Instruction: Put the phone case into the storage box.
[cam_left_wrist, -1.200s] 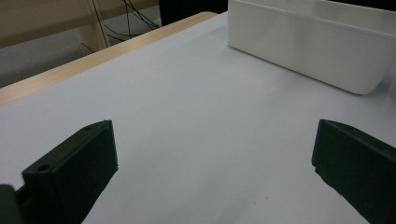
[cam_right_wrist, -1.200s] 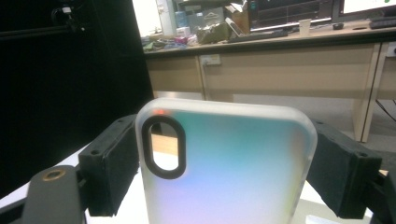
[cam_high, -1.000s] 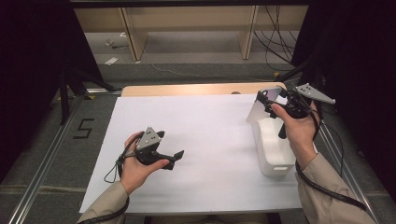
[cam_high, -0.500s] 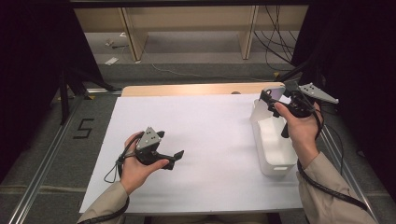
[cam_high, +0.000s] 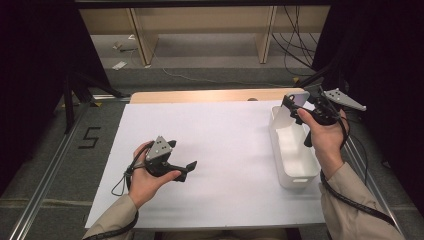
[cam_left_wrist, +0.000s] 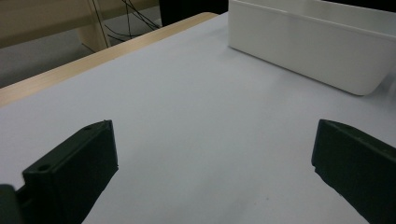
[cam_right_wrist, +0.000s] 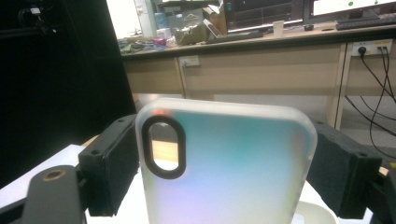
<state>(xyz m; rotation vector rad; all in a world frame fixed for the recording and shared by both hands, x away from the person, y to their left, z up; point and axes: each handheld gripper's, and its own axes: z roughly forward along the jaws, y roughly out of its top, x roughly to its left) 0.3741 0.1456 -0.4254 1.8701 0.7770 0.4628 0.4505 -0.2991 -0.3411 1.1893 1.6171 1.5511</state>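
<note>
Frosted translucent phone case (cam_right_wrist: 224, 163) sits upright between the right gripper (cam_right_wrist: 229, 170) jaws, one black jaw pressed on each long edge, so the gripper is clamped on the case; dark oval camera cutout at about 10 o'clock on the case face in the right gripper view. In the high view the right gripper (cam_high: 296, 102) is at roughly 2 o'clock on the table, held in the right hand (cam_high: 324, 136), with the phone case (cam_high: 299, 98) just above the far end of the white bin (cam_high: 291, 181); contact between case and bin can't be told. Bin is a long white plastic tub running along the 3 o'clock edge of the white sheet (cam_high: 225, 150). Left gripper (cam_high: 189, 167) at about 8 o'clock on the sheet, held in the left hand (cam_high: 145, 177), jaws pointing toward 3 o'clock. Left gripper view: left gripper (cam_left_wrist: 212, 158) jaws spread wide, nothing between them, bare white sheet (cam_left_wrist: 196, 116) below, side wall of the white bin (cam_left_wrist: 308, 46) at 1 o'clock, well apart from the jaws. Wooden table edge (cam_high: 200, 95) shows at 12 o'clock beyond the sheet; floor mark "5" (cam_high: 90, 137) at 9 o'clock off the table.
</note>
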